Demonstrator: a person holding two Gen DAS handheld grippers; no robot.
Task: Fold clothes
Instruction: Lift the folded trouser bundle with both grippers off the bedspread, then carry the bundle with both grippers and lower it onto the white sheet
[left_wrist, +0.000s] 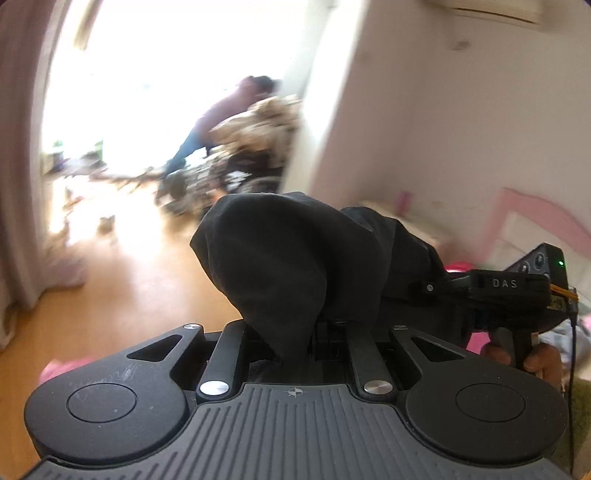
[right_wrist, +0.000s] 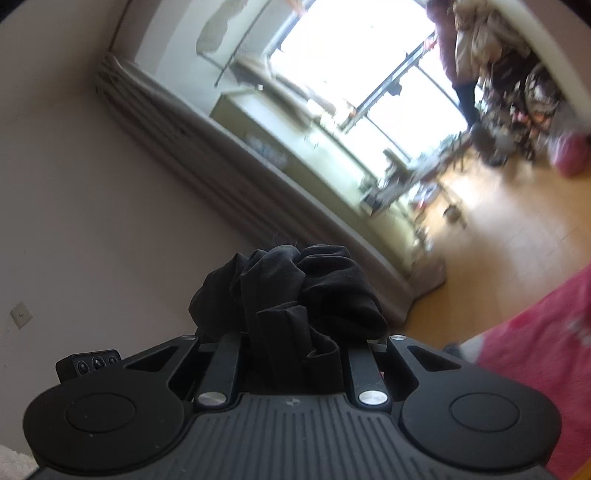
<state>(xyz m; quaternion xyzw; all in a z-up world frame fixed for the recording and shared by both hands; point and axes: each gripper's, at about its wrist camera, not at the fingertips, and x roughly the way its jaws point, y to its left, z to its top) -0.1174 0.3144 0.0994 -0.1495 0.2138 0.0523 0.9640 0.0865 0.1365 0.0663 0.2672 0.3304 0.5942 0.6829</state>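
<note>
Left wrist view: the left tool (left_wrist: 295, 325) pinches a bunch of the black garment (left_wrist: 288, 251), which is held up in the air and drapes over the fingers. At right, the right tool (left_wrist: 436, 291) grips the same cloth above the pink bed (left_wrist: 524, 221).

Right wrist view: the right tool (right_wrist: 291, 332) is clamped on a crumpled wad of the black garment (right_wrist: 291, 288). Judging by this, draw the tools apart evenly, keeping both pinches firm, until the cloth hangs flat.
</note>
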